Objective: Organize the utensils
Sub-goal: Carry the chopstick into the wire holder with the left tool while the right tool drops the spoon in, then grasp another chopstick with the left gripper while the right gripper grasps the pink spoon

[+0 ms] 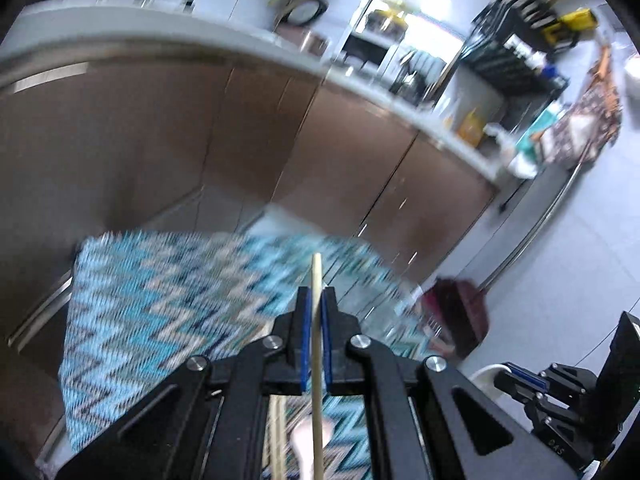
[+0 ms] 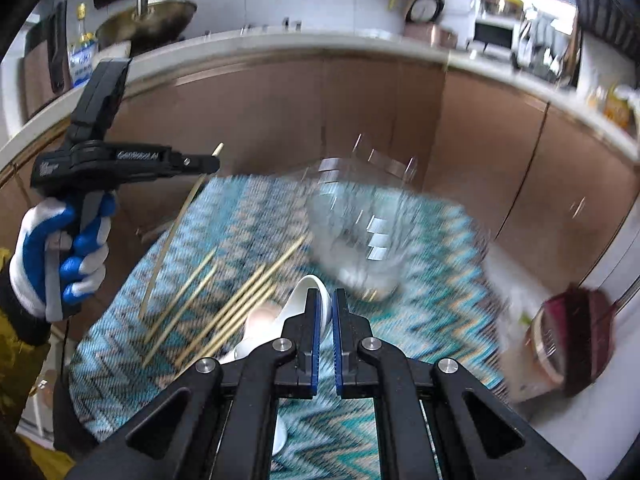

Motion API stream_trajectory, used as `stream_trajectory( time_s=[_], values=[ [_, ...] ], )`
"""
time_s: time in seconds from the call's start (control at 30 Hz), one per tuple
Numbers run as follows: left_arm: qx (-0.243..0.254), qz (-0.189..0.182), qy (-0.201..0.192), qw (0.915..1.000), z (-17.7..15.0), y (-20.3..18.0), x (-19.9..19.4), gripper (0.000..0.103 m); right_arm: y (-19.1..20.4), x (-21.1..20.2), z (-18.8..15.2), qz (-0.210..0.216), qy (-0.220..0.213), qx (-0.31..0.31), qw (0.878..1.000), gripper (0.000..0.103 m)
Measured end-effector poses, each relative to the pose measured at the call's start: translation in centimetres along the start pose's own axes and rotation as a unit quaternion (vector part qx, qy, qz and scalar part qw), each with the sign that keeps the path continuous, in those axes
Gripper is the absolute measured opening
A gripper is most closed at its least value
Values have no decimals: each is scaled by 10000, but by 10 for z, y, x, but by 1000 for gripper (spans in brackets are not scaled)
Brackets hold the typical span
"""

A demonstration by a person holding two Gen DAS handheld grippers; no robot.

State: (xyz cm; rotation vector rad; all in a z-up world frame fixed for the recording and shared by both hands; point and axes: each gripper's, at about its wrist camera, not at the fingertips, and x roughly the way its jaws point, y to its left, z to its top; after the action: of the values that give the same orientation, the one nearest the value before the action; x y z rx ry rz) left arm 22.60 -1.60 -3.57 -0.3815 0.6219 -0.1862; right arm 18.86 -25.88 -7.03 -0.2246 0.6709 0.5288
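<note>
My left gripper (image 1: 317, 292) is shut on a wooden chopstick (image 1: 317, 344) and holds it above the table; in the right wrist view the left gripper (image 2: 214, 162) is raised at the left with the chopstick (image 2: 176, 220) hanging down from it. My right gripper (image 2: 327, 294) is empty with its pads nearly together, low over the blue zigzag cloth (image 2: 424, 320). Several chopsticks (image 2: 236, 308) lie on the cloth. White ceramic spoons (image 2: 280, 312) lie just ahead of the right gripper. A clear glass holder (image 2: 360, 232) stands behind them, blurred.
Brown cabinet doors (image 2: 280, 120) under a white counter run behind the table. A dark red basket (image 2: 568, 340) stands on the floor at the right. The right gripper also shows at the left wrist view's lower right (image 1: 520, 380).
</note>
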Motion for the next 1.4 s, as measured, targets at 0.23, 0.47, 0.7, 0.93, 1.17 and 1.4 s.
stream_trajectory(
  time_s=[0.23, 0.47, 0.7, 0.93, 1.17, 1.4],
  values=[
    [-49, -389, -1165, 9924, 71, -30, 4, 5, -24, -8, 73, -839, -677, -338, 9936, 6],
    [-14, -196, -1854, 9825, 94, -40, 54, 5, -28, 19, 106, -1301, -857, -752, 9849, 5],
    [399, 642, -2427, 9672, 62, -50, 101, 5, -24, 69, 92, -1680, -525, -1037, 9789, 5],
    [555, 970, -2471, 9625, 28, -45, 112, 9, -19, 96, 76, -1519, -451, -828, 9839, 10],
    [800, 1151, -2336, 9622, 16, -44, 71, 29, -25, 83, 69, -1322, -585, -379, 9888, 33],
    [1227, 1728, -1517, 9654, -3, -36, 15, 32, -12, 44, 51, -1023, -736, -206, 9918, 34]
  ],
)
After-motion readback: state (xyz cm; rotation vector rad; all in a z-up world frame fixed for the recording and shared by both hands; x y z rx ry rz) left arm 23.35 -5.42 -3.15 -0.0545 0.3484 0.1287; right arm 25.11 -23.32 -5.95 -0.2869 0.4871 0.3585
